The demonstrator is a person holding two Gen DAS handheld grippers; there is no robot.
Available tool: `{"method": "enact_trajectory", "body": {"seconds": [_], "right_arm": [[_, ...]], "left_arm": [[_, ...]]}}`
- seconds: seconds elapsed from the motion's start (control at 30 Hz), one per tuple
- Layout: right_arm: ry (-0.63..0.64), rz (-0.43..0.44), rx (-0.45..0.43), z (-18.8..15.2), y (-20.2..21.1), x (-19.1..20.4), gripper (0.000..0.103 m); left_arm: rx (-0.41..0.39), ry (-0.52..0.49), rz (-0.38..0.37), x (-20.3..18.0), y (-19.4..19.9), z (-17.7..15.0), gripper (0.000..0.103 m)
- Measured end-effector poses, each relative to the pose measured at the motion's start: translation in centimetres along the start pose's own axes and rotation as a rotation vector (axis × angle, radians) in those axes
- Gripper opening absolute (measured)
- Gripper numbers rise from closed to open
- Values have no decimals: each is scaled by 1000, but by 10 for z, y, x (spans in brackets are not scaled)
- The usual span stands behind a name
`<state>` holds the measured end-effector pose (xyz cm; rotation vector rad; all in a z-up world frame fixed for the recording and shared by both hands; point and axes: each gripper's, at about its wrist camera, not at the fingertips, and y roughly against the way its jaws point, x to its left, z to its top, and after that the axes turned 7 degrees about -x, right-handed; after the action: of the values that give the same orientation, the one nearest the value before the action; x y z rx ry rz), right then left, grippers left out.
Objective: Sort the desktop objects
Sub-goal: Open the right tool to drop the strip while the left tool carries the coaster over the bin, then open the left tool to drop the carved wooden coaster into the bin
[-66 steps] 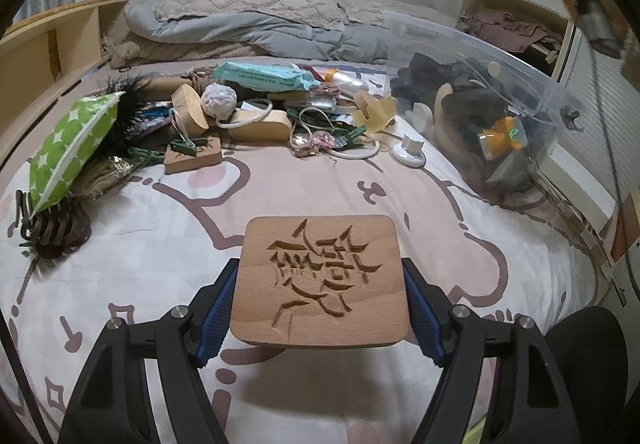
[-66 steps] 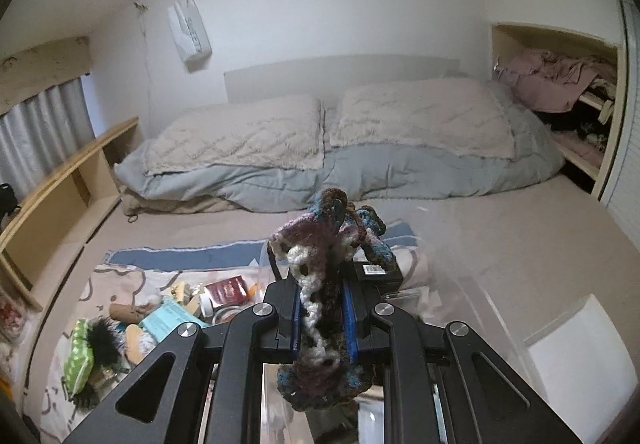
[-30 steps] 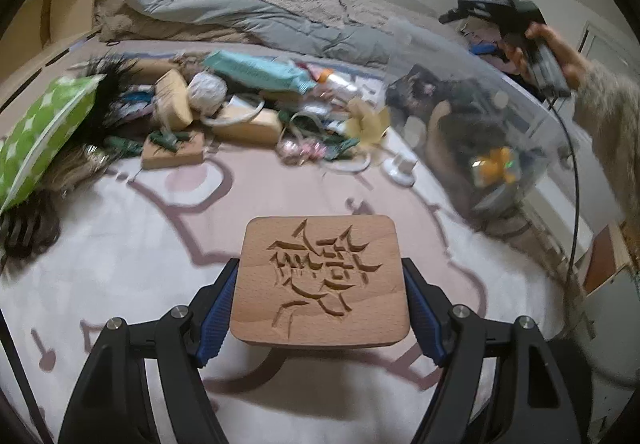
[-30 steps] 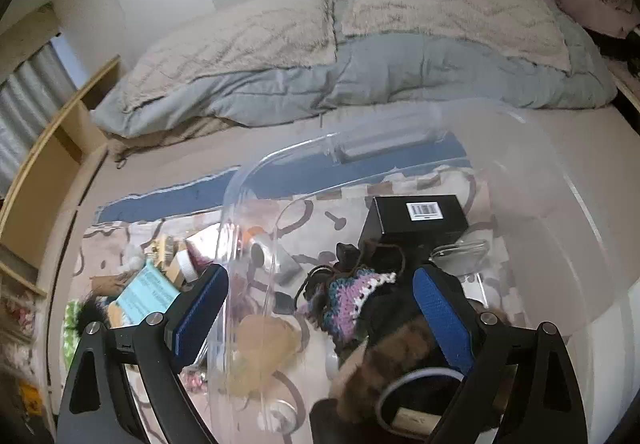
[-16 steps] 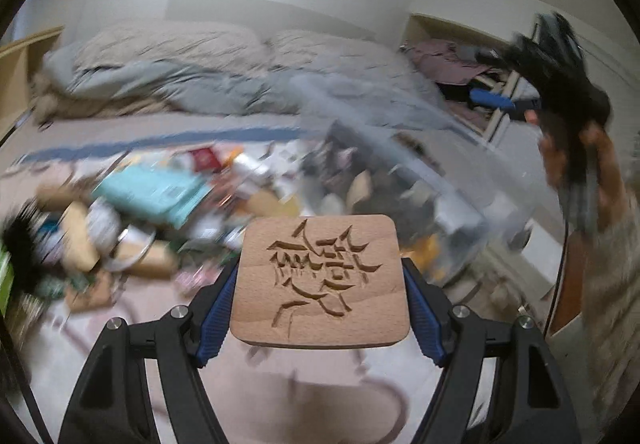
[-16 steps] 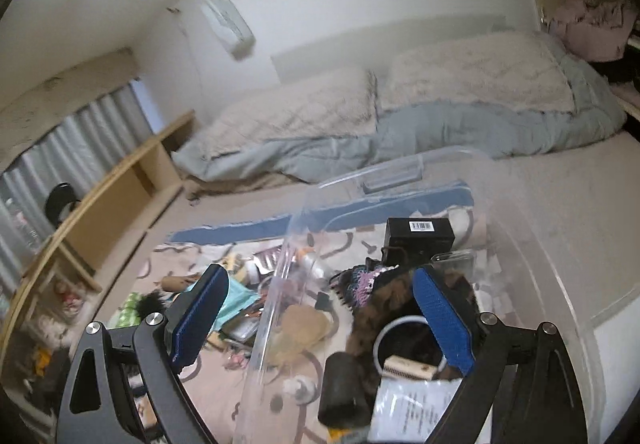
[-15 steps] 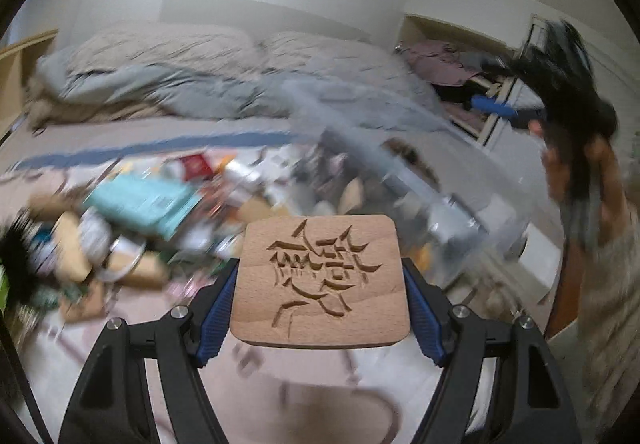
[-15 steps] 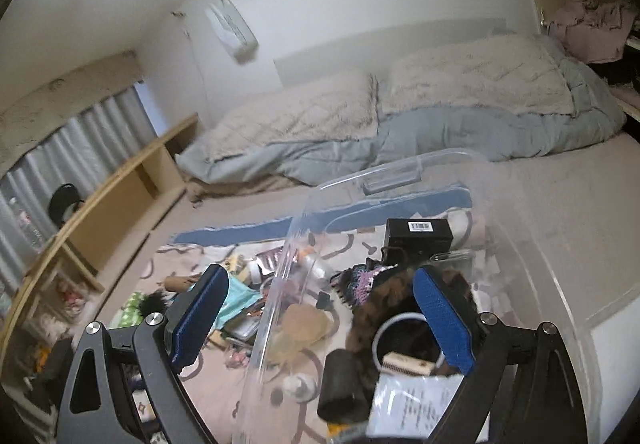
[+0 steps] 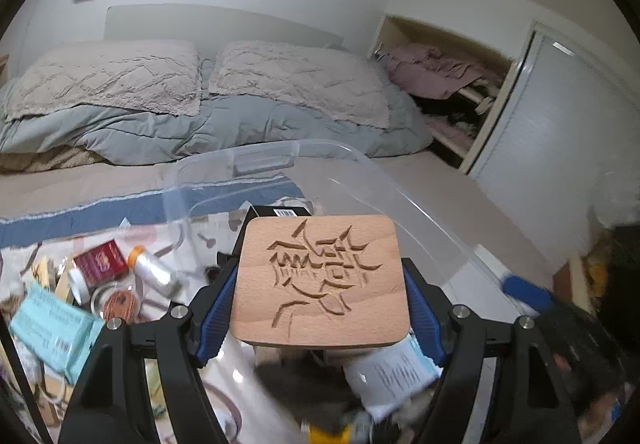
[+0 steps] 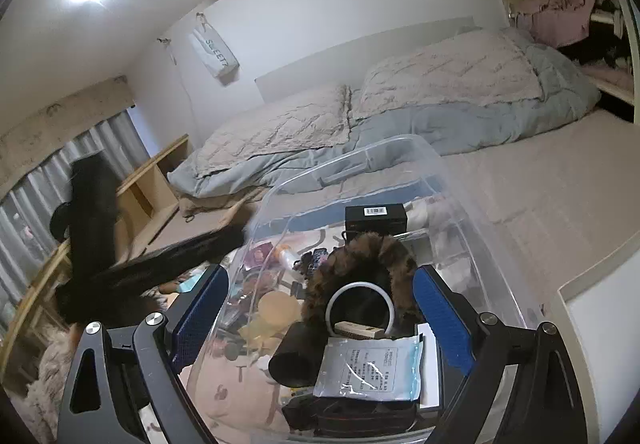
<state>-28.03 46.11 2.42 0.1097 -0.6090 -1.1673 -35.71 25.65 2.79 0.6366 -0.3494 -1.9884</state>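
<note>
My left gripper is shut on a square wooden coaster with a carved pattern, held flat over the near end of the clear plastic bin. My right gripper is open and empty above the same bin. The bin holds a black box, a brown furry piece, a white ring, a black cylinder and a clear packet. The left gripper shows as a dark blurred shape in the right wrist view.
Loose objects lie left of the bin on the patterned cloth: a teal pack, a red box, a silver bottle. Grey pillows and a duvet lie behind. A wooden shelf runs along the left.
My left gripper carried the coaster from over the cloth rightwards to above the bin. My right gripper let the crocheted piece drop into the bin, then opened and drew back.
</note>
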Motion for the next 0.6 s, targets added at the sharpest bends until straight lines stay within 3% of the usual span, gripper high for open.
{"method": "enact_trajectory", "body": {"seconds": [0.13, 0.4, 0.5, 0.6], "right_arm": [[6, 8, -4, -2, 3, -3, 94], [-11, 2, -1, -6, 3, -13, 94], [-23, 4, 4, -6, 2, -14, 94], [-22, 13, 9, -6, 3, -12, 94]], "left_arm": [[56, -12, 69, 1, -32, 4, 76], [72, -44, 179, 16, -66, 24, 76], [50, -61, 212, 22, -71, 32, 94], [3, -74, 253, 27, -66, 36, 97]]}}
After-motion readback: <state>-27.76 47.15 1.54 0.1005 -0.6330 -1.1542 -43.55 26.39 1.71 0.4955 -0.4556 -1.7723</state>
